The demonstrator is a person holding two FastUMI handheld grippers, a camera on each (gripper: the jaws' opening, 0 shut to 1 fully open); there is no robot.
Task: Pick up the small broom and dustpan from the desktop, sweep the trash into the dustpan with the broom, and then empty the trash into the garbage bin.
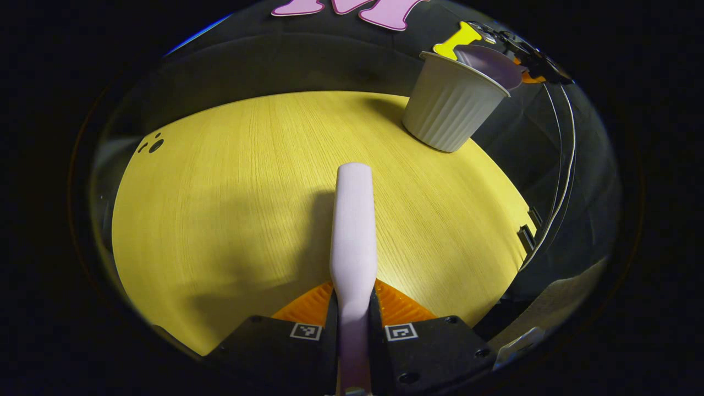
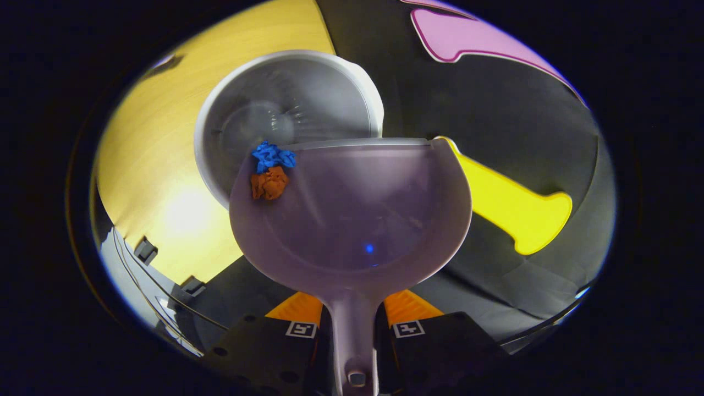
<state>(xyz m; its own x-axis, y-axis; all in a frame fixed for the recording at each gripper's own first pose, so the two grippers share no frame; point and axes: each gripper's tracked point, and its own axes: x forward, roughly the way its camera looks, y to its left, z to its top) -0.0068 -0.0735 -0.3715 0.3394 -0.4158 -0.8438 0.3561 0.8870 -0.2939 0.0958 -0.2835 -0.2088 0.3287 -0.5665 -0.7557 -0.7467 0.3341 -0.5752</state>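
Yellow wood-grain desktop (image 1: 231, 181) lies swept bare in the left gripper view, which suggests the sweeping is done. At its far right corner stands the off-white ribbed plastic garbage bin (image 1: 451, 107); in the right gripper view its open mouth (image 2: 286, 104) looks empty. Over that mouth hangs the pale lilac plastic dustpan (image 2: 352, 209), its front lip above the bin's rim, its handle pinched between the closed fingers of the right gripper (image 2: 355, 324). The left gripper (image 1: 353, 324) is likewise clamped on the pale lilac broom handle (image 1: 355, 220), held above the desktop; the bristles are hidden. Crumpled blue paper (image 2: 272, 157) and orange-brown paper (image 2: 269, 184) sit at the pan's front left lip, not yet tipped in. Only the emptying seems left.
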